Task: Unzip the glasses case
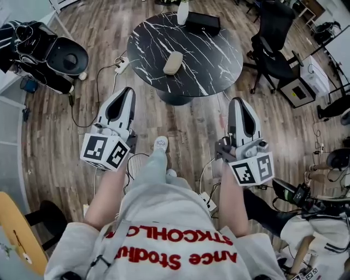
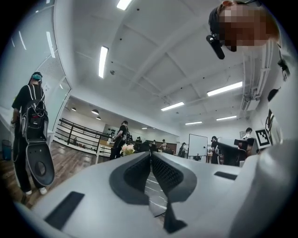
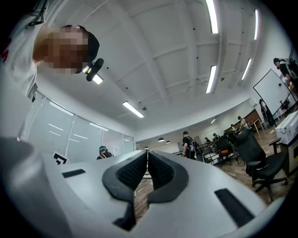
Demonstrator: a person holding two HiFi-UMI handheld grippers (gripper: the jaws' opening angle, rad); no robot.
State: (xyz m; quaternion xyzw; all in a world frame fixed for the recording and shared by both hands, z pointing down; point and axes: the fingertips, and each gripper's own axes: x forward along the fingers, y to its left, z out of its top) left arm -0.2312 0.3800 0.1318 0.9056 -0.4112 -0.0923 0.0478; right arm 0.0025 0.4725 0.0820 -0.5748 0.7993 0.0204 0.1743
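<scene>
Beige and oval, the glasses case (image 1: 173, 62) lies near the middle of the round black marble table (image 1: 213, 60), in the upper middle of the head view. It is well apart from both grippers, which hang over the wooden floor (image 1: 54, 136) lower in the frame. The left gripper (image 1: 127, 94) has its jaws pressed together with nothing between them; in the left gripper view the ribbed pads meet along one line. The right gripper (image 1: 239, 103) is likewise closed and empty, and both point towards the table. The case looks like a light, fairly stiff shell, likely to skate on the smooth marble if tugged from one side. So one gripper should probably pin or clamp the body across its narrow width while the other pinches the zipper pull. The pull and the zipper line are too small to make out from here, so which end to start at cannot be told. By count there is one case, one table and two grippers. At the table's far edge, at the top of the frame, stand one white vase (image 1: 182, 12) and one black box (image 1: 203, 22). One black office chair (image 1: 273, 49) stands in the upper right.
</scene>
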